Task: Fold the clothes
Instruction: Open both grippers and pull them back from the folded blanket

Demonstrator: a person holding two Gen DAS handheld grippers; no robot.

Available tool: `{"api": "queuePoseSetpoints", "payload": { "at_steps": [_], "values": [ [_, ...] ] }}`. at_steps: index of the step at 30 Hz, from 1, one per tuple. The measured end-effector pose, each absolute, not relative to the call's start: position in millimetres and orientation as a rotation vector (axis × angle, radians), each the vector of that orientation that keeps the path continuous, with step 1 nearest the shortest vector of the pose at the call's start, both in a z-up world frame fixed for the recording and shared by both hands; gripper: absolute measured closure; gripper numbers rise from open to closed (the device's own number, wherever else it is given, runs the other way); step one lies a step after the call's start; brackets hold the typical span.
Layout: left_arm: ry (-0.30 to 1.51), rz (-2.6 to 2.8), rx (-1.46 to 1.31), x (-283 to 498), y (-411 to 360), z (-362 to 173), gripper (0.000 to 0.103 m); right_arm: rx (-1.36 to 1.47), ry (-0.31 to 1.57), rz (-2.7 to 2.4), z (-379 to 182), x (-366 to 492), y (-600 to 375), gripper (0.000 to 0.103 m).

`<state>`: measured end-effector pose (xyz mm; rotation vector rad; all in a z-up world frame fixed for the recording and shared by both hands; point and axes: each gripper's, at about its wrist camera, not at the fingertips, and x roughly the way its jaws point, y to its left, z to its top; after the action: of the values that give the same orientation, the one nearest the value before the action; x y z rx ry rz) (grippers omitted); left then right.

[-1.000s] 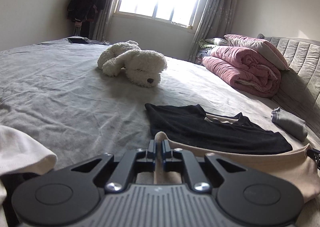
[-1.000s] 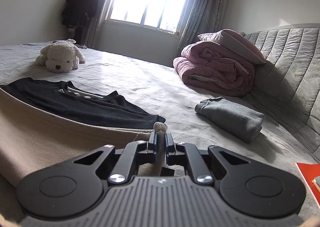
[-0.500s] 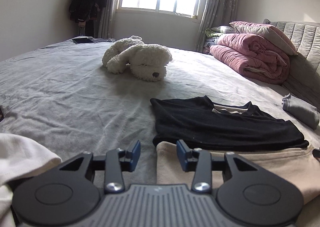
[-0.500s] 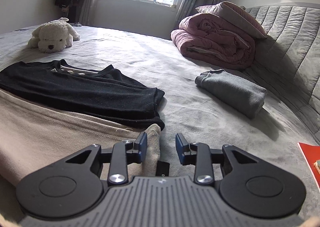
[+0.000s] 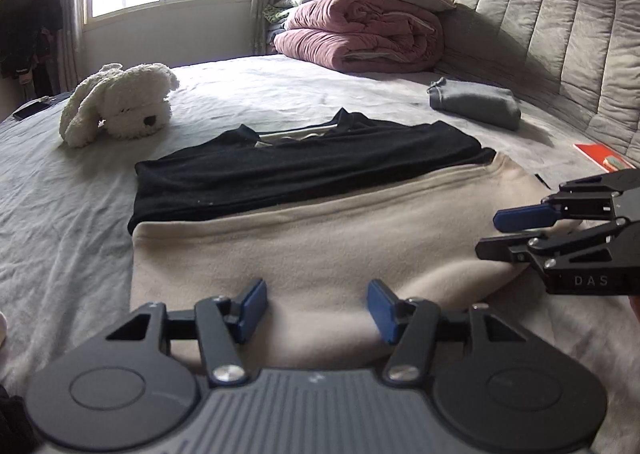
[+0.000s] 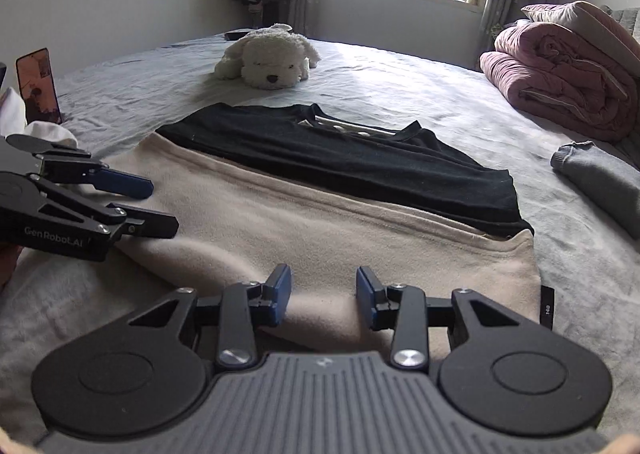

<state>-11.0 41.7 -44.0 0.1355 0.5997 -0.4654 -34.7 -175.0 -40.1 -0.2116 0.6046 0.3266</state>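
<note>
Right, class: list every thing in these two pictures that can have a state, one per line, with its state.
Left gripper: open, holding nothing.
Right gripper: open, holding nothing.
Beige garment: lying on the bed, folded up over the black one.
Black top: spread flat, partly covered.
Grey garment: folded.
Pink quilt: folded, stacked.
Toy dog: lying down.
Phone: standing, screen lit.

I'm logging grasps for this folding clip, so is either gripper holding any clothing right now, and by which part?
Nothing is held. The left gripper and the right gripper are both open above the beige garment, with no cloth between their fingers.
</note>
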Motion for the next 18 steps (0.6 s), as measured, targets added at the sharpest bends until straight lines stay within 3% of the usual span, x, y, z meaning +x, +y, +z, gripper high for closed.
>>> {"api": "queuePoseSetpoints", "payload": {
  "at_steps": [12, 13, 18],
  "values": [
    [0.604, -0.484, 0.124, -41, 94, -41, 0.042, -0.097, 0.59, 0.33, -37, -66, -246, 0.06],
    [0.607, -0.478, 0.134, -44, 95, -39, 0.042, -0.102, 0.595, 0.316, -36, -68, -248, 0.054],
    [0.622, -0.471, 0.127, -53, 99, -26, 0.035, -0.012, 0.632, 0.28, -26, -71, -258, 0.051]
  ]
}}
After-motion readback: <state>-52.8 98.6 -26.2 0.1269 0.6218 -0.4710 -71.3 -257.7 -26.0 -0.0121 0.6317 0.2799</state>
